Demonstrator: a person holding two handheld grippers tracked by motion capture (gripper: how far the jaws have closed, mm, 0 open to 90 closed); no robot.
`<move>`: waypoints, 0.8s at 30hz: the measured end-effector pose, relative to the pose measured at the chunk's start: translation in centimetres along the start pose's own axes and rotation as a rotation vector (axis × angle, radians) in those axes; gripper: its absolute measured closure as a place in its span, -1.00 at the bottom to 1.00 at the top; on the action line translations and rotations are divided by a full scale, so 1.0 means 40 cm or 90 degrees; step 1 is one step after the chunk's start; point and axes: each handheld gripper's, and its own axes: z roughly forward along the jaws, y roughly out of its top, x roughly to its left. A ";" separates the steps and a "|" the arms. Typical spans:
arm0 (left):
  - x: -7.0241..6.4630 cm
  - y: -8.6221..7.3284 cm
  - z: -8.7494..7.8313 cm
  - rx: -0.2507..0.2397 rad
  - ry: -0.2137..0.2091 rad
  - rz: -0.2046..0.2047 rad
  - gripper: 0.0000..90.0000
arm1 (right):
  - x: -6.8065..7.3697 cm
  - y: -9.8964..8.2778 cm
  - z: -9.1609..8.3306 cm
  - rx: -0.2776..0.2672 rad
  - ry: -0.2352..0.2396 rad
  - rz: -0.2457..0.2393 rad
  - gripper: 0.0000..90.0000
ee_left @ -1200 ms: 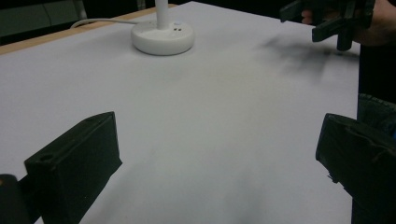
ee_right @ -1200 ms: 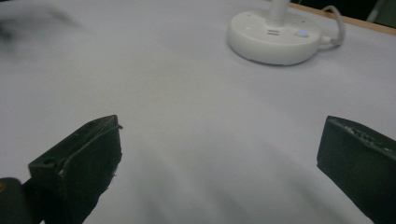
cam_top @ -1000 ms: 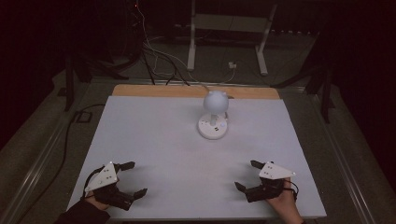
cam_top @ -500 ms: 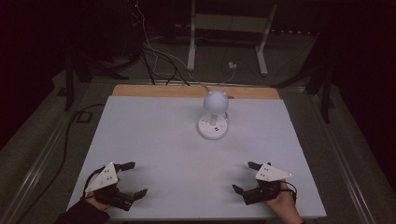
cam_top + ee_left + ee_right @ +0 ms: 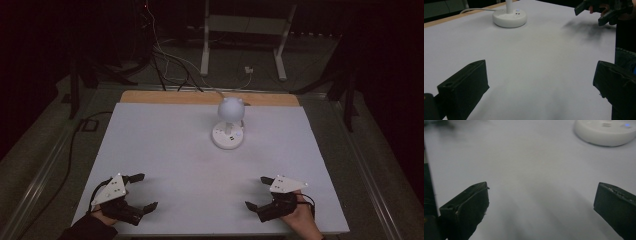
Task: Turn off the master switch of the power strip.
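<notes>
Your left gripper (image 5: pixel 141 191) sits at the near left corner of the desk (image 5: pixel 165 140), at about 7 o'clock on the white surface in the high view, with your hand wrapped around its body and the grey three-cornered plate on top. Its fingers (image 5: pixel 465 86) are spread wide with nothing between them; in the left gripper view they frame bare desk. Your right gripper (image 5: pixel 259 192) sits at the near right, at about 5 o'clock, its fingers (image 5: pixel 466 205) likewise spread wide and holding nothing, pointing in toward the middle of the desk. The two grippers are well apart from each other, one at each near corner

The lamp (image 5: pixel 229 125) stands upright toward the far side of the desk, at about 1 o'clock from the centre, well apart from both grippers. It has a round flat white base, a short stem and a round white head above. A small blue light glows on the base, clear in the right gripper view, where the base (image 5: pixel 605 131) lies at about 1 o'clock beyond the fingers. In the left gripper view the base (image 5: pixel 509 18) lies at about 11 o'clock, with its white cable (image 5: pixel 477 10) trailing off toward the wooden far edge of the desk, and your right gripper shows at about 2 o'clock
</notes>
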 end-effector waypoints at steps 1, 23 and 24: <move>-0.001 0.000 0.000 -0.002 -0.001 0.001 -0.99 | 0.005 0.005 0.002 0.006 0.009 0.003 -1.00; -0.008 0.003 0.001 -0.007 -0.011 0.005 -0.99 | 0.020 0.118 -0.019 -0.021 0.054 -0.003 -1.00; -0.008 0.003 0.001 -0.007 -0.011 0.005 -0.99 | 0.018 0.124 -0.020 -0.024 0.056 -0.001 -1.00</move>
